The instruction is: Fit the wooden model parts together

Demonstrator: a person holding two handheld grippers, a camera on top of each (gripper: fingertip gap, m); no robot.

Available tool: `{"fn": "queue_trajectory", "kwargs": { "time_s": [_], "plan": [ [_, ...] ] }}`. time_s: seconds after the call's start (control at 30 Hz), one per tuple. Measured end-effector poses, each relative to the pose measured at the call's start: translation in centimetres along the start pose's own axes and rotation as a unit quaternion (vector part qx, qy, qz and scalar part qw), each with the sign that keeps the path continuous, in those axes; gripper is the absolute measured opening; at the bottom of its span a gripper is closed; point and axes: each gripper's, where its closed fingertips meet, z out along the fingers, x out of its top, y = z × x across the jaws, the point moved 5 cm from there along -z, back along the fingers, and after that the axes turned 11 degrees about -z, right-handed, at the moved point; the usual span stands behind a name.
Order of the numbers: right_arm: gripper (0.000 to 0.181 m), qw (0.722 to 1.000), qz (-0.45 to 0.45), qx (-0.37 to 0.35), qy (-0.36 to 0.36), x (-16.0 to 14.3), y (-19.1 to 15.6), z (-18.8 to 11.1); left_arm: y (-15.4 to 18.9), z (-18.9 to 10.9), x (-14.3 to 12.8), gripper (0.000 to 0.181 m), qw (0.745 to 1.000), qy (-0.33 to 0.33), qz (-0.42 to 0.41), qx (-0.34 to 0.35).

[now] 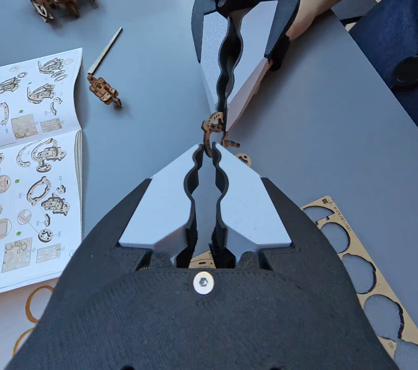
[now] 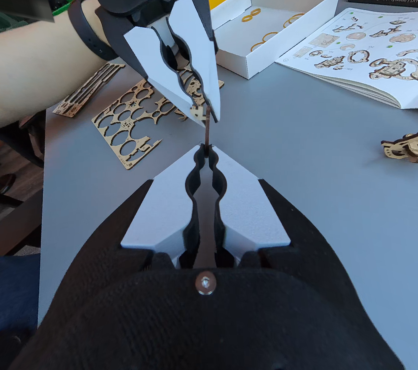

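Left hand-held gripper (image 1: 207, 151) and right hand-held gripper (image 2: 206, 151), both pinched on one curved part (image 1: 209, 132) above the tabletop (image 1: 316, 132); uneven pull could snap the thin wood.

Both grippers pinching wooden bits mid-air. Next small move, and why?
Probably ease the left gripper toward the right gripper, pressing the curved piece into the small wooden assembly: both are clamped, the parts already meet above the table, but seating can't be confirmed.
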Motion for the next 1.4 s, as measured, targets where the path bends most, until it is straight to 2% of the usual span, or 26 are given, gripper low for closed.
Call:
{"fn": "queue_trajectory", "kwargs": {
  "time_s": [0.33, 0.7, 0.97, 1.13, 1.27, 1.37, 1.4],
  "plan": [
    [0.001, 1.000, -0.005, -0.003, 0.001, 0.1, 0.2, -0.1, -0.3, 0.0, -0.6, 0.012, 0.999, -0.033, -0.006, -0.017],
    [0.001, 1.000, 0.006, 0.002, 0.024, 0.3, 0.4, -0.5, -0.3, 0.2, 0.0, 0.007, 0.999, -0.001, -0.014, -0.031],
    [0.000, 0.996, 0.051, 0.043, 0.058, 0.6, 0.4, -0.8, -0.2, 0.1, 0.8, 0.014, 0.999, 0.026, -0.020, -0.035],
    [0.001, 0.994, 0.063, 0.063, 0.071, 0.7, 0.3, -1.0, 0.2, -0.2, 1.2, 0.004, 0.997, 0.041, -0.022, -0.065],
    [0.014, 0.994, 0.021, 0.073, 0.083, 1.1, 0.3, -1.3, 0.3, -0.3, 1.1, 0.000, 0.997, 0.028, -0.013, -0.075],
    [0.039, 0.991, -0.088, 0.043, 0.089, 2.4, 1.1, -3.0, 0.2, -0.4, 1.1, 0.000, 0.996, 0.018, -0.015, -0.083],
    [0.033, 0.982, -0.151, 0.054, 0.105, 3.2, 0.6, -3.9, 0.2, -0.4, 1.1, 0.000, 0.996, 0.013, -0.019, -0.089]
  ]
}}
